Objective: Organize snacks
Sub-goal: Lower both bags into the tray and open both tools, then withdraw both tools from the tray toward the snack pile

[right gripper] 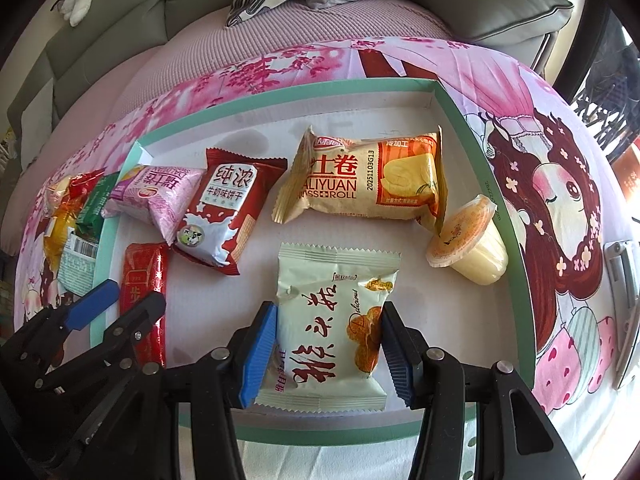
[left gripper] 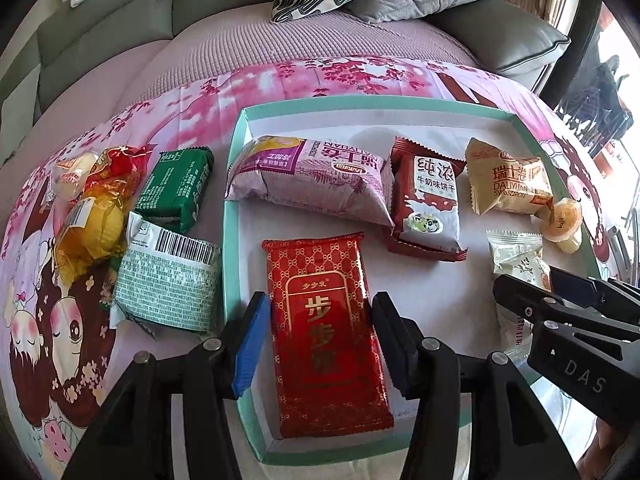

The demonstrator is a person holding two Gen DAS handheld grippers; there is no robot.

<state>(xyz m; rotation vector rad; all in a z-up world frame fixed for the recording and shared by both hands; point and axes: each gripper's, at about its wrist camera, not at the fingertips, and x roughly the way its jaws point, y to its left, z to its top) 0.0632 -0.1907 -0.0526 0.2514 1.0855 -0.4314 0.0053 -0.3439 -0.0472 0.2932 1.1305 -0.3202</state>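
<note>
A shallow tray [left gripper: 236, 160] with a green rim is seen on a pink printed cloth [left gripper: 120, 128], in front of a grey sofa [left gripper: 120, 12].

Inside the tray, at its near left part, a red packet [left gripper: 324, 320] lies flat. The left gripper [left gripper: 320, 332] is placed around it, one pad on each side. A small gap is seen at the left pad, and at the right pad contact cannot be told. The jaws are half-wide and the packet is not clearly held.

At the near middle of the tray a pale packet [right gripper: 332, 320] is clamped by the right gripper [right gripper: 328, 340]; both pads press on its sides.

At the far side of the tray a pink packet [left gripper: 312, 184], a brown packet [left gripper: 428, 200] and a yellow roll packet [right gripper: 368, 180] are laid in a row. A jelly cup [right gripper: 468, 240] lies tilted by the right wall.

Left of the tray, on the cloth, a barcode packet [left gripper: 172, 280], a green packet [left gripper: 180, 188] and some yellow sweets [left gripper: 92, 220] are seen.
</note>
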